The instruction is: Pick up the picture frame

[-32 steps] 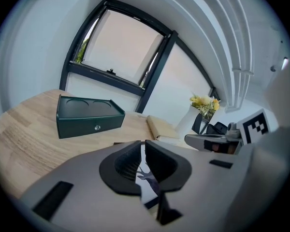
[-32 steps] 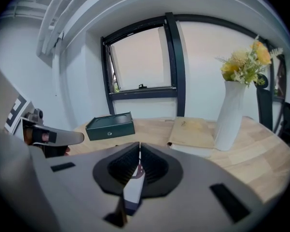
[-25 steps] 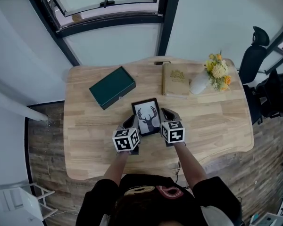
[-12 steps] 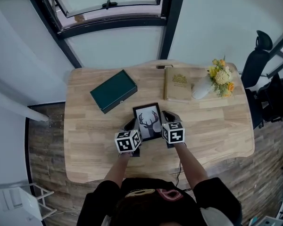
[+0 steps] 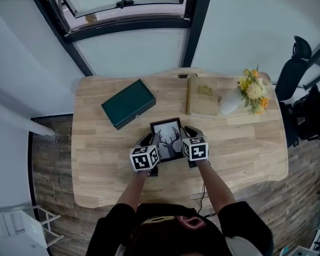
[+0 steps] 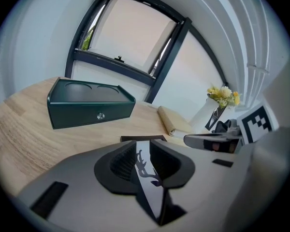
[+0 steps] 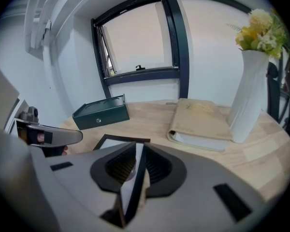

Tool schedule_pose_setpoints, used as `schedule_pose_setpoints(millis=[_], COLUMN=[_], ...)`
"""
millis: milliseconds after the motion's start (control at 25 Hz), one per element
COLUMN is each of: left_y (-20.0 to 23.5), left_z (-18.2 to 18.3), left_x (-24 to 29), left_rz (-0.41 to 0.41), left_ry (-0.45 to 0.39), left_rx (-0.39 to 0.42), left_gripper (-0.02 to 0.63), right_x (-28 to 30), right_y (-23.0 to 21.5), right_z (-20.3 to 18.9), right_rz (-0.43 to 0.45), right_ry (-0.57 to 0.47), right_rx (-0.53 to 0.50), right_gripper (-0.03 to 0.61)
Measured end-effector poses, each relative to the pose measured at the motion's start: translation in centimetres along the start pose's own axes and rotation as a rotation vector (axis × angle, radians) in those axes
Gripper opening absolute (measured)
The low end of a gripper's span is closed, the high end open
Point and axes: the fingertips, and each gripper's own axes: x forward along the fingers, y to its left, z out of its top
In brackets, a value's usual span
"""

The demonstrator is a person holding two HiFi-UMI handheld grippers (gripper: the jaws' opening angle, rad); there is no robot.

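The picture frame, black-edged with a deer-head print, sits at the middle of the wooden table between my two grippers. My left gripper straddles its left edge and my right gripper its right edge. In the left gripper view the frame passes slanted between the pads with a gap showing. In the right gripper view the frame stands thin between the pads, also loose. Both sets of jaws have just been opening with the frame still between them. Its far edge lies on the tabletop.
A dark green box lies at the back left of the table. A tan book and a white vase of yellow flowers stand at the back right. A black office chair is off the right end, and a window behind.
Both grippers and the frame have sunk a little toward the tabletop. The frame keeps its place between the two grippers.
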Motion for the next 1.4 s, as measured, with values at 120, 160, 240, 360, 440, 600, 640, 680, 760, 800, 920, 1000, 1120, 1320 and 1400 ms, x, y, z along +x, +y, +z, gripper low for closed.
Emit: schedule_pose_setpoints(millis=[120,160,240,360,440,600,640,680,760,800,920,1000,1120,1320,1400], left_y=[0.1,0.1,0.4,0.9,1.4,2.3,2.5,2.5,2.6,2.7,2.7,2.6,3.0,3.5,3.5], left_z=[-0.3,-0.4,-0.7,-1.1,-1.5,-2.3,-2.4,-2.6,-2.8,-2.9,-3.0,-3.2,-4.0,-4.6,-4.8], left_x=[0.5,0.7,0.9,1.2,1.4,1.7,1.8,1.9,2.2,2.3,2.6,2.9,3.3,3.8,3.9], left_rz=[-0.002,0.002,0.013,0.041,0.065,0.099,0.101,0.102,0.103,0.103,0.105,0.110,0.121,0.137,0.140], left_ry=[0.020,0.026,0.039,0.067,0.097,0.140,0.148,0.154,0.166,0.171,0.186,0.199,0.223,0.247,0.253], left_rx=[-0.003,-0.002,-0.002,-0.011,-0.021,-0.030,-0.030,-0.030,-0.032,-0.032,-0.038,-0.039,-0.039,-0.047,-0.056], left_gripper=[0.091,0.094,0.106,0.123,0.126,0.138,0.140,0.144,0.146,0.147,0.149,0.149,0.149,0.158,0.160], right_x=[0.5,0.7,1.1,1.5,1.8,2.6,2.8,2.9,3.1,3.3,3.8,4.0,4.4,4.9,5.0], right_y=[-0.1,-0.1,-0.1,-0.2,-0.3,-0.2,-0.3,-0.4,-0.6,-0.6,-0.6,-0.8,-0.8,-0.8,-0.9], right_z=[-0.2,-0.4,-0.7,-0.8,-0.8,-1.3,-1.5,-1.6,-2.0,-2.1,-2.5,-2.6,-3.0,-3.4,-3.7], right_rz=[0.008,0.013,0.021,0.027,0.029,0.044,0.045,0.045,0.046,0.049,0.057,0.057,0.058,0.062,0.061], right_ry=[0.017,0.026,0.043,0.057,0.074,0.109,0.115,0.119,0.128,0.135,0.158,0.171,0.184,0.205,0.213], right_rx=[0.008,0.009,0.008,0.005,-0.001,-0.011,-0.010,-0.008,-0.005,-0.006,-0.010,-0.014,-0.014,-0.018,-0.019], right_gripper=[0.074,0.084,0.098,0.110,0.115,0.124,0.129,0.131,0.135,0.135,0.135,0.135,0.135,0.143,0.143])
